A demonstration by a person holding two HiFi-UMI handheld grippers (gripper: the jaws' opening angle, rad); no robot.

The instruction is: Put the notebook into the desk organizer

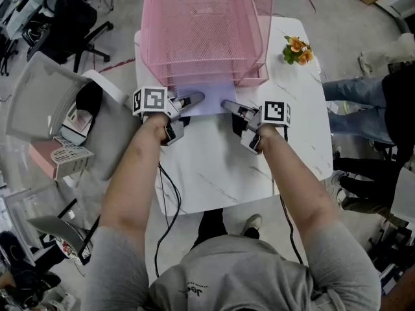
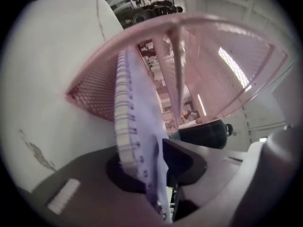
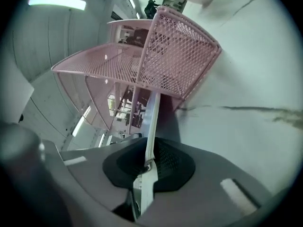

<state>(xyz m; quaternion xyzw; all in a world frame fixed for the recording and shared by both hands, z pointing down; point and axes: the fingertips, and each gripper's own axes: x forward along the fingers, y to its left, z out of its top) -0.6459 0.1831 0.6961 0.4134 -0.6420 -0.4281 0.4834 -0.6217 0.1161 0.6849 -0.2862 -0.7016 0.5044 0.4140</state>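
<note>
My left tongs [image 2: 152,161] are nearly closed and clamped on the notebook [image 2: 136,109]. Its white spiral binding lies against one pad and the lilac cover against the other. My right tongs [image 3: 146,167] are drawn almost together on the notebook's opposite side, and the thin edge of the cover is pinched between the two dark pads.

From the head view, the left tongs [image 1: 194,99] and the right tongs [image 1: 228,105] point away from me, side by side. The notebook [image 1: 209,96] is stretched flat between them, just above the worktop [image 1: 214,167]. Its far part has already gone into the mouth of the bottom tier of the pink mesh desk organizer [image 1: 201,31]. Its near edge sticks out towards me, where both tongs hold it.

The organizer stands at the far edge of the worktop, closer to the far left corner, with its stacked trays opening towards me. In the left gripper view the notebook runs in under the pink rim. In the right gripper view its edge lines up with the gap below the lowest tray.

A small bunch of orange flowers [image 1: 297,49] sits near the far right corner of the worktop. Black cables [image 1: 166,199] hang off the near edge. A person in jeans [image 1: 353,102] is beyond the right edge.
</note>
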